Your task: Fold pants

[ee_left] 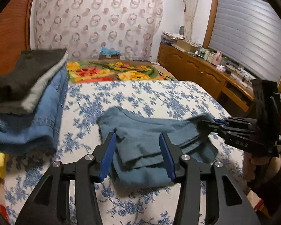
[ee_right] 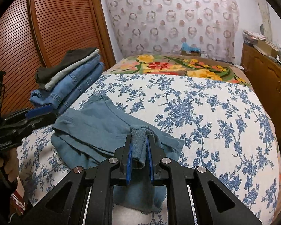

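Teal-blue pants (ee_left: 144,131) lie folded in a small bundle on the blue-flowered bed cover (ee_left: 159,97). My left gripper (ee_left: 137,136) stands open astride the bundle's near left part; the cloth lies between its blue pads without being pressed. My right gripper (ee_right: 139,136) is shut on a bunched fold of the pants (ee_right: 95,123) at their near right edge. In the left wrist view the right gripper (ee_left: 215,123) reaches in from the right onto the cloth. The left gripper (ee_right: 41,110) shows at the left edge of the right wrist view.
A pile of folded jeans and grey clothes (ee_right: 71,78) sits at the bed's left side, close to the pants. A louvred wooden door (ee_right: 46,28) stands behind it. A flowered blanket (ee_left: 112,71) covers the far end. A cluttered wooden cabinet (ee_left: 196,69) runs along the right.
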